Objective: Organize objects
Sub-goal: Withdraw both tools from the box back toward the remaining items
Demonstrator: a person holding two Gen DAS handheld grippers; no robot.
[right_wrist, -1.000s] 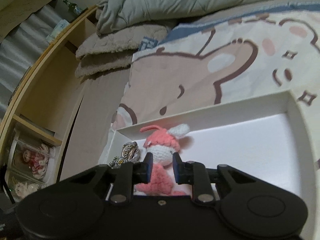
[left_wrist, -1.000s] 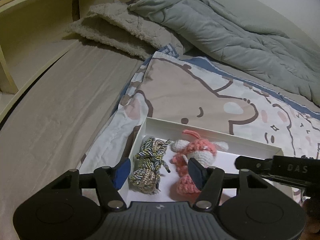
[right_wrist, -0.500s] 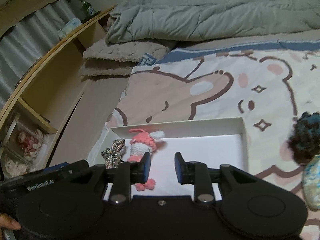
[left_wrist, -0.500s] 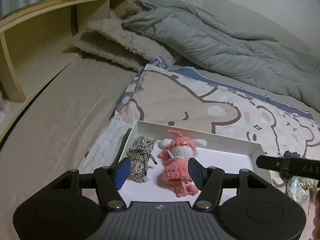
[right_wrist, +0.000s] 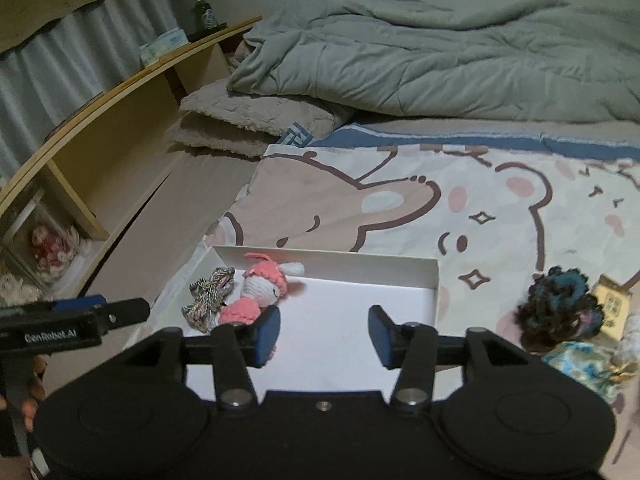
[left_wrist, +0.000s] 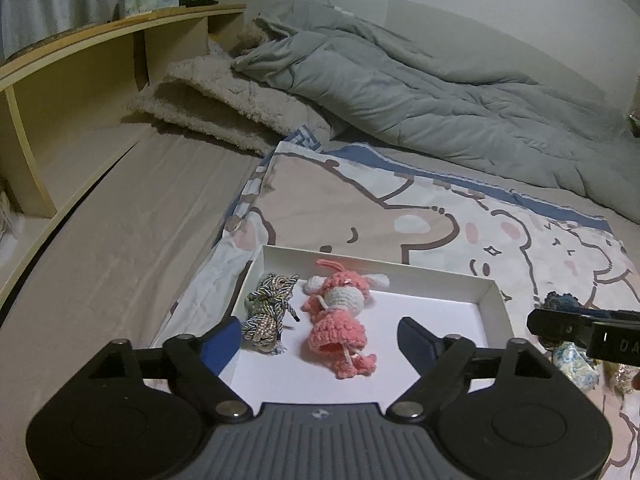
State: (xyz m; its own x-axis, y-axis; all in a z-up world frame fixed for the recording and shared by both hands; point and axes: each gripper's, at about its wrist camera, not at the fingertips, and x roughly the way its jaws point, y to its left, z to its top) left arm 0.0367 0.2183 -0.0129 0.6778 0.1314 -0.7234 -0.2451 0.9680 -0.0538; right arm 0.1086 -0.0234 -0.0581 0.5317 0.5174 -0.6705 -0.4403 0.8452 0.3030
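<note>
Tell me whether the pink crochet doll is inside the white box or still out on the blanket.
Inside. The pink crochet doll lies flat on the floor of the white box, beside the braided cord bundle; neither gripper holds it.

Probably bedroom: bed [left_wrist: 120, 240], duvet [left_wrist: 420, 96]

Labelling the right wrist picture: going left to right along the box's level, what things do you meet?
Braided cord bundle → pink crochet doll → bare white box floor → dark blue yarn scrunchie → yellow packet.
</note>
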